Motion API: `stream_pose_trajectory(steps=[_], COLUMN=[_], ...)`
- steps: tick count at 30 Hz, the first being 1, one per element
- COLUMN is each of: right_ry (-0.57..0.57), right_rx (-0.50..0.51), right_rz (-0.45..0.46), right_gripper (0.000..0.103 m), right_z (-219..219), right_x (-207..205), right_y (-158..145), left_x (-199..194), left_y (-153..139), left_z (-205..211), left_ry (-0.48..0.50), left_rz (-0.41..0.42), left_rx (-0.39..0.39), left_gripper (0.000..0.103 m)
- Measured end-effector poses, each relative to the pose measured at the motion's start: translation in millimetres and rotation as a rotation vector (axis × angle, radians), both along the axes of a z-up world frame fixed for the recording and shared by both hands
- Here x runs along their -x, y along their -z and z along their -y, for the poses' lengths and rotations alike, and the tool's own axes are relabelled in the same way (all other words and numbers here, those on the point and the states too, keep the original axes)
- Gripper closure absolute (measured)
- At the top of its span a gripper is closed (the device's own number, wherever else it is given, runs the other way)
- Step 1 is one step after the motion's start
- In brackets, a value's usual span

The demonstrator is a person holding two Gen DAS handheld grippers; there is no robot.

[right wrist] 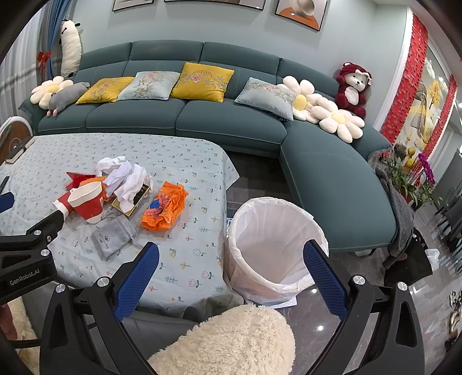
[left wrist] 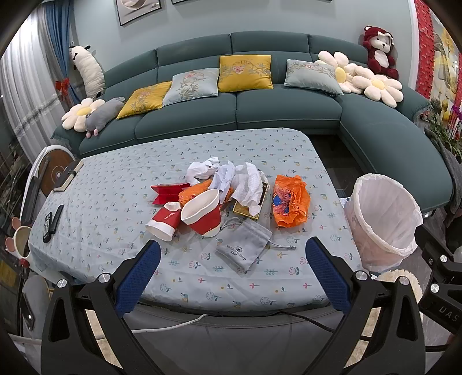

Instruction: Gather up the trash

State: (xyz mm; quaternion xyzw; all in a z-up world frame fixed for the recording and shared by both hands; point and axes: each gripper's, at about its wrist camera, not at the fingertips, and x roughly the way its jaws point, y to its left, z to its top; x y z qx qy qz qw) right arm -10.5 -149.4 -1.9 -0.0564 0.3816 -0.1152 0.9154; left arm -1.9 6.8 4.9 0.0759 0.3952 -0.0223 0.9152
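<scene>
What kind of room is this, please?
Most likely a home living room: a long teal sofa with cushions and plush toys, framed pictures on the wall, and remote controls on a cloth-covered table.

On my left gripper (right wrist: 26,259), seen from the right camera, I read "GenRobot.AI". My right gripper (left wrist: 444,291) shows the letters "UAS". The gray pouch (left wrist: 244,246) has small words too tiny to read surely.

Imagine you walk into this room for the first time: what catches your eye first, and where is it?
A heap of trash in the middle of the table: red paper cups, crumpled white paper and an orange plastic bag at its right edge. Beside the table's right end stands a white-lined bin, empty as far as can be seen. Both tools, left and right, are open, holding nothing.
</scene>
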Motion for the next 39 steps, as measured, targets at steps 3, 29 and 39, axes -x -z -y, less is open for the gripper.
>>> stream_pose_trajectory(steps=[3, 29, 39], right_ry=[-0.001, 0.005, 0.005], right_rx=[0.0, -0.001, 0.001], right_rz=[0.001, 0.003, 0.004], right_gripper=[0.007, 0.007, 0.007], right_z=[0.3, 0.2, 0.7], right_x=[0.0, -0.4, -0.8], right_y=[-0.2, -0.2, -0.7], left_x=[-0.7, 2.8, 3.7], left_y=[1.1, 2.6, 4.7], left_z=[-0.9, 3.9, 7.5], left_ry=[-0.001, 0.003, 0.007], left_rz=[-0.001, -0.009, -0.013], left_rx=[0.001, 0.007, 0.009], left_gripper=[0.007, 0.007, 0.007])
